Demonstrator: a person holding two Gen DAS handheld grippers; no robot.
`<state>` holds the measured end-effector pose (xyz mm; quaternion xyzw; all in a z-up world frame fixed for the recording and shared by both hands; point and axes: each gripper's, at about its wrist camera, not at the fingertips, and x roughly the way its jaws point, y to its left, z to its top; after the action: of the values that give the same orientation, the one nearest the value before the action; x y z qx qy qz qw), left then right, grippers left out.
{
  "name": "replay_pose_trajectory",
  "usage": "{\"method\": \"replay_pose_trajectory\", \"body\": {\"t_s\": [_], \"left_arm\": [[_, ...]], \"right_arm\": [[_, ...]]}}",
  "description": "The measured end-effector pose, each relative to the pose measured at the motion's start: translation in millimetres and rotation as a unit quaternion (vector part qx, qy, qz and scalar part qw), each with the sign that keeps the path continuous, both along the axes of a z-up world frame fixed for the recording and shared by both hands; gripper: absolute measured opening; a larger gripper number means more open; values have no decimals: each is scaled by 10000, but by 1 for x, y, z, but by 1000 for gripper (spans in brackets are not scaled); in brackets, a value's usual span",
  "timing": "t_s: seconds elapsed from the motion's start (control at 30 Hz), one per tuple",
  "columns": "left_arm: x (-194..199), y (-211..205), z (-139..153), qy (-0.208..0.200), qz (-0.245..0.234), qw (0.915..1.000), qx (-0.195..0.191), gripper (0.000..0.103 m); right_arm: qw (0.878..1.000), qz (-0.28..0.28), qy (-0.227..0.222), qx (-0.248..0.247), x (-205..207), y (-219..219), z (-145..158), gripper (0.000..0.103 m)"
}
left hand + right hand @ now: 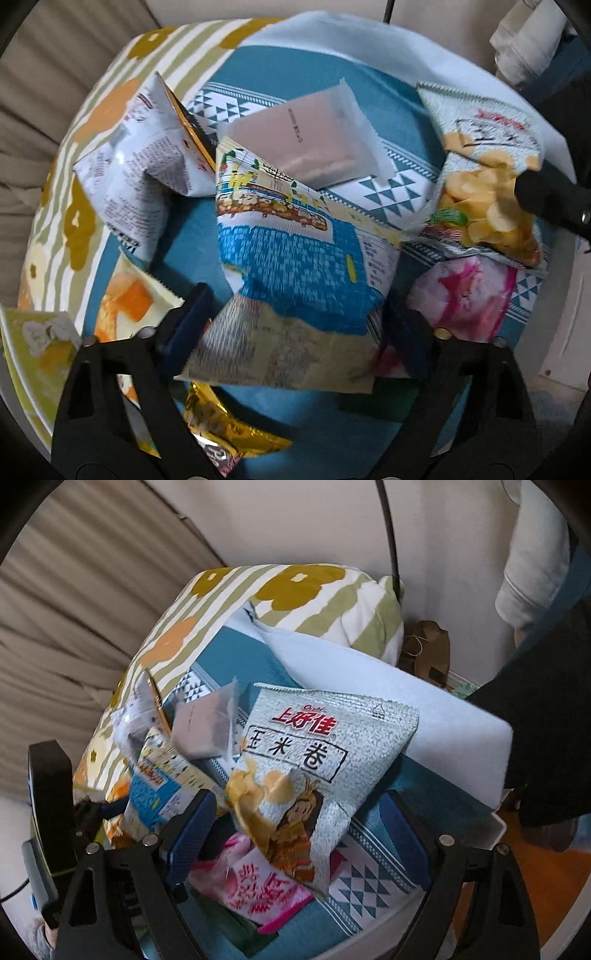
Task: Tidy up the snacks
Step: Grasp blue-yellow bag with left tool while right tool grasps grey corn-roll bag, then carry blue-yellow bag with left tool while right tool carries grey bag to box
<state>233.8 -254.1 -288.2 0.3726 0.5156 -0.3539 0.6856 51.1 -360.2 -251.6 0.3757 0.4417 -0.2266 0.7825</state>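
Observation:
Several snack packets lie on a teal patterned cloth point(317, 85). My left gripper point(295, 328) is open, its blue pads on either side of a blue and yellow snack bag point(295, 251). My right gripper point(299, 834) is open around the lower part of a grey corn-roll bag point(317, 760), above a pink packet point(258, 886). The corn-roll bag also shows in the left wrist view point(487, 177), with the right gripper's finger point(546, 195) at it. A white packet point(140, 166), a translucent sachet point(303, 136) and a gold packet point(229, 432) lie around.
A floral striped cushion point(295, 590) and a pale blue pad point(406, 701) sit behind the snacks. A beige curtain point(92, 609) hangs left. A yellow-green box point(37, 354) stands at the left edge. The white table rim point(491, 827) is at right, wooden floor beyond.

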Motion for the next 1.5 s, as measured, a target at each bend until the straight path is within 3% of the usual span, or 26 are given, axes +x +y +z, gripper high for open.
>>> {"method": "replay_pose_trajectory", "body": {"t_s": [0.17,0.57,0.63,0.83,1.2,1.5], "left_arm": [[3,-2,-4,26,-102,9999,-52,70],[9,7,4,223,176,9991,-318,58],[9,10,6,255,262,9987,-357,58],[10,16,19,176,481,9976,-473,57],[2,27,74,-134,1099,9894,-937,57],[-26,38,133,-610,1642,9748,-1381,57]], "right_arm": [[9999,-145,10,82,10,-3,-11,88],[9999,-92,137,50,28,-9,-20,87],[9998,-28,167,61,30,-8,-21,74],[9993,327,185,-12,36,-4,-15,54],[9947,932,-191,-387,31,1,34,51],[9805,1680,-626,-799,22,8,88,51]]}}
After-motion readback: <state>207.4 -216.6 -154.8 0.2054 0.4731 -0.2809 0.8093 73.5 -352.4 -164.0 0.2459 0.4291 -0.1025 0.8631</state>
